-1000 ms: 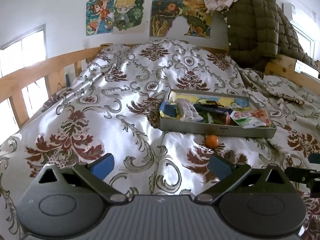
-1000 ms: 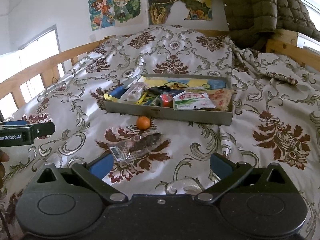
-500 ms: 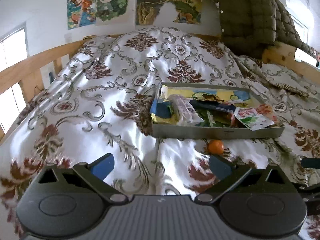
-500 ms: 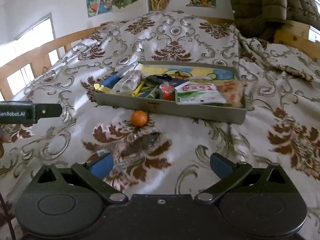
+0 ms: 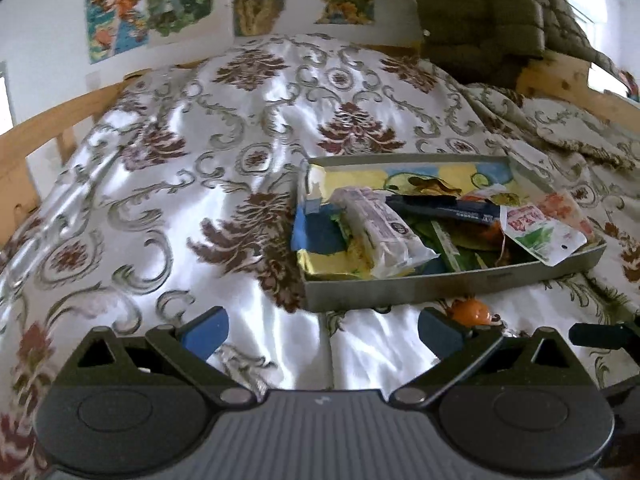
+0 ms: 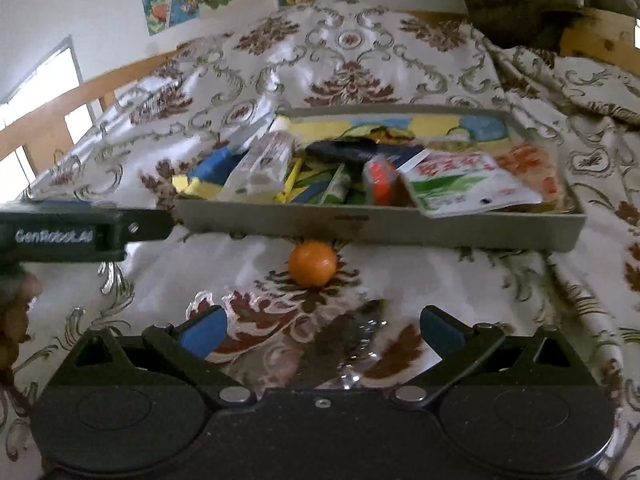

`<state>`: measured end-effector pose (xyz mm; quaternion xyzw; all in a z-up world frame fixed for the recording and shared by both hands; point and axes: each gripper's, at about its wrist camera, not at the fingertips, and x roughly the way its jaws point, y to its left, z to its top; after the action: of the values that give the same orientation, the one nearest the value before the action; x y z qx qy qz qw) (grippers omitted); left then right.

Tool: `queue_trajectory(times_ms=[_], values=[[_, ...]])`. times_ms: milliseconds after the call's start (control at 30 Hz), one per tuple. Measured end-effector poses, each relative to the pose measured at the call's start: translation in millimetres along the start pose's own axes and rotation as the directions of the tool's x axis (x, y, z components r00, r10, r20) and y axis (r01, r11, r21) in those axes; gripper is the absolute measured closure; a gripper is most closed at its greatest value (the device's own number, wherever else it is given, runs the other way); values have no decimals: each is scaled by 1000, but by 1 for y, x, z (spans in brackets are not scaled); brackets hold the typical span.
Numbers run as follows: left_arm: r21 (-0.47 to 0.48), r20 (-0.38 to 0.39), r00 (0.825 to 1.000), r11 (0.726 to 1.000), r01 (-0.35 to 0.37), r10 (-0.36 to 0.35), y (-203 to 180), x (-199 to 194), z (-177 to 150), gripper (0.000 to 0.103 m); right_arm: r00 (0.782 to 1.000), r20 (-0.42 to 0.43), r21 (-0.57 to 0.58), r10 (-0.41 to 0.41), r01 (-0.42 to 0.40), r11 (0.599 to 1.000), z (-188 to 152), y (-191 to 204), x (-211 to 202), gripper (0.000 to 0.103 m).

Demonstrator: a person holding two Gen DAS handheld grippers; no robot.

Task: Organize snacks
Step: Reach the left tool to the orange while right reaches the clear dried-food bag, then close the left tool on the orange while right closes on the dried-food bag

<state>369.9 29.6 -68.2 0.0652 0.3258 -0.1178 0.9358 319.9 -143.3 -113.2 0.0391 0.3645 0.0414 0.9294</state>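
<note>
A grey shallow tray full of snack packets lies on the patterned bedspread. A small orange fruit rests on the cloth just in front of the tray. A clear plastic snack packet lies between the fingers of my right gripper, which is open right over it. My left gripper is open above bare bedspread, left of the tray's near corner. Inside the tray are a white wrapped bar and a red-and-green pouch.
The floral bedspread covers the whole bed. A wooden rail runs along the left, a wooden headboard at the right. An olive puffer jacket hangs at the back. Posters are on the wall.
Both grippers have moved forward toward the tray. The right gripper has come down over the clear packet, which now lies between its fingers. Both stay open.
</note>
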Motion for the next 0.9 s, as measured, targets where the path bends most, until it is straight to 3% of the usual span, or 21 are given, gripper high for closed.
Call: queue_trajectory(times_ms=[267,500,600,733,900], values=[[68,3,989,987,148,-149,-13,13,4,0,995,-62,-77,-80,75,994,-14,3,10,1],[89,-26,954,950,300,-299,-38,27,2,0,986,-83,-115,-142,132,985,-20,-16,-5,1],[87,-60,936,932,352,-348,-48,36,-1,0,989,-99,-81,-111,103,991,-25,-30,-10,1],[101,-85,924,919,381,-374,-59,47,-2,0,995,-70,-76,-69,64,995,-25,-38,-13,1],[126,-98,918,910,395,-385,-64,58,2,0,997,-5,-138,-74,73,988,-19,-31,-11,6]])
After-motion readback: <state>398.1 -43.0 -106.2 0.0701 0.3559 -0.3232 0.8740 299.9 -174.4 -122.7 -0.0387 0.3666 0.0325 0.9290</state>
